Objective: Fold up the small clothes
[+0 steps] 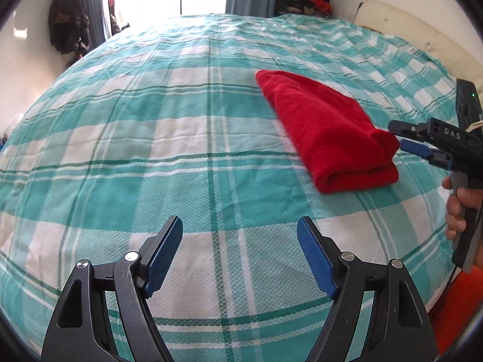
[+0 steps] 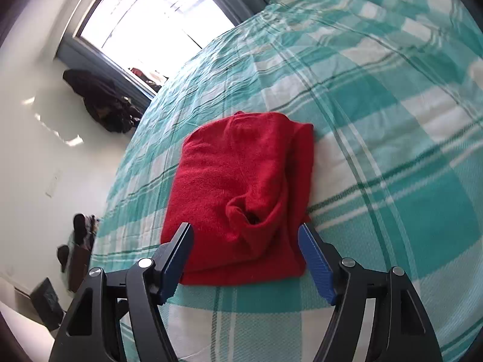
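status: one garment folded, both grippers released

the red fleece garment (image 1: 327, 129), a soft knitted piece, lies on the bed covered with a teal-and-white checked sheet (image 1: 151, 150). it is folded into a compact rectangular bundle with doubled layers showing at its near end, and it sits toward the bed's right side, well apart from the far edge by the window.

progress, as judged: the fold on this item appears complete. the layers lie flat, apart from one small puckered opening on the top face in the right wrist view. no other loose clothing lies on the sheet, so what remains is unclear; a heap of clothes (image 1: 302, 1) past the bed's far right corner may or may not belong to the task.

gripper state:
- left gripper (image 1: 240, 235): jaws apart, nothing between them, over bare sheet near the bed's front edge.
- right gripper (image 2: 245, 242): jaws apart, straddling the bundle's near end; the pads do not visibly press on the fabric.

count:
- folded garments: one.
- grippers: two.
- hands visible: one, gripping the right handle (image 1: 457, 211).
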